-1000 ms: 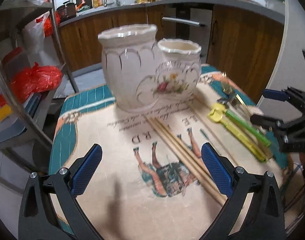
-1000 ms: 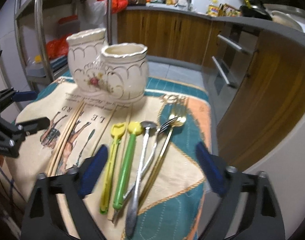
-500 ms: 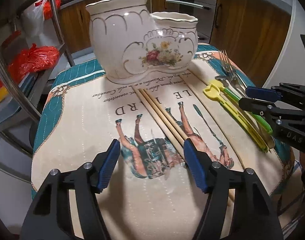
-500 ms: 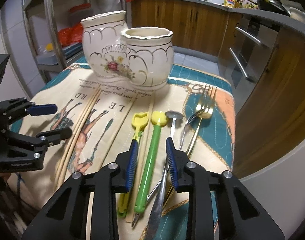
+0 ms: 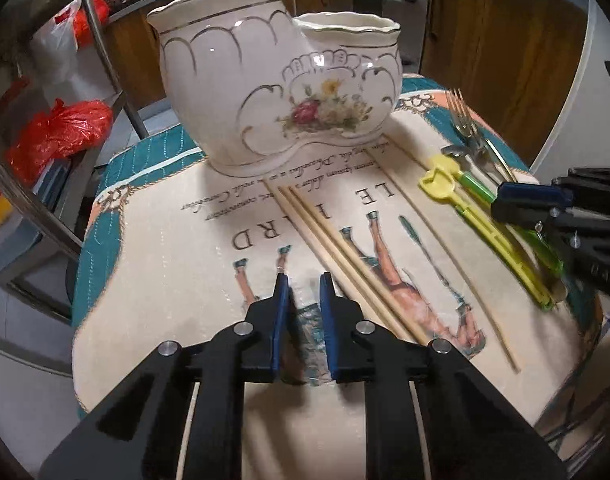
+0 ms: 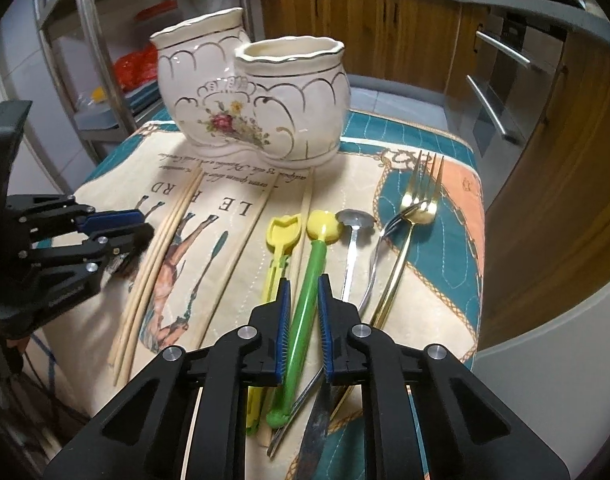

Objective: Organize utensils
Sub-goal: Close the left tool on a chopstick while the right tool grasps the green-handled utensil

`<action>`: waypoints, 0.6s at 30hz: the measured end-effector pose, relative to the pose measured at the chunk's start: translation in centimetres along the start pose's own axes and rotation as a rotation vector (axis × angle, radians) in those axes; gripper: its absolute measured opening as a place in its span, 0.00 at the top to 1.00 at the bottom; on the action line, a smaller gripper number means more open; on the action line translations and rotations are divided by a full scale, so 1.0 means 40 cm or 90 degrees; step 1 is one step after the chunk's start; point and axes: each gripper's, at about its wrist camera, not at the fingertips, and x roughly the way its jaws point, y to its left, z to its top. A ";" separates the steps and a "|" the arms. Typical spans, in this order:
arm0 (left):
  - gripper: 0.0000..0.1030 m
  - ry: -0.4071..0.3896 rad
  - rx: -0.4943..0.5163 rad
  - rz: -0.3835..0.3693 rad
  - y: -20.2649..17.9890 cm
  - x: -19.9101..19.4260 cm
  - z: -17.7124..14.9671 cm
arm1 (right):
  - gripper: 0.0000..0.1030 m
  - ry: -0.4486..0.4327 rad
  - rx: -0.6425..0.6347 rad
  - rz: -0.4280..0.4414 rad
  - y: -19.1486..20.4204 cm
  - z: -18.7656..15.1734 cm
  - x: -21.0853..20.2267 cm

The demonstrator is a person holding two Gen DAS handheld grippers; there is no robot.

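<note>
A white ceramic double utensil holder [image 5: 281,92] with a flower print stands at the far side of the mat; it also shows in the right wrist view [image 6: 257,100]. Wooden chopsticks [image 5: 345,256] lie mid-mat. My left gripper [image 5: 304,284] hovers just left of them, jaws nearly shut on nothing. Yellow and green plastic utensils [image 6: 305,300], a spoon [image 6: 351,248] and forks [image 6: 417,208] lie in a row at the right. My right gripper [image 6: 303,292] sits low over the green utensil, jaws narrow on either side of its handle; contact is unclear.
The printed cloth mat [image 5: 185,264] covers a small table with edges close on all sides. A metal shelf rack [image 5: 105,64] with red bags stands left. Wooden kitchen cabinets [image 6: 385,28] and an oven stand behind.
Both grippers went from wide open to nearly shut while moving down and closer. The left now sits beside the chopsticks, the right around the green utensil.
</note>
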 end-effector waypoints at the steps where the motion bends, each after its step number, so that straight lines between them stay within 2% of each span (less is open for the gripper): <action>1: 0.84 0.004 0.005 -0.005 0.004 0.000 0.000 | 0.86 0.002 0.002 -0.001 -0.002 0.001 0.001; 5: 0.84 0.009 -0.042 -0.046 0.024 -0.015 0.008 | 0.86 0.017 0.011 -0.007 -0.010 0.010 0.021; 10: 0.77 0.007 -0.031 -0.065 -0.023 -0.033 0.005 | 0.86 0.025 0.008 -0.013 -0.008 0.013 0.035; 18: 0.75 0.024 -0.042 -0.015 -0.051 -0.015 0.007 | 0.86 0.023 0.014 -0.005 -0.012 0.014 0.035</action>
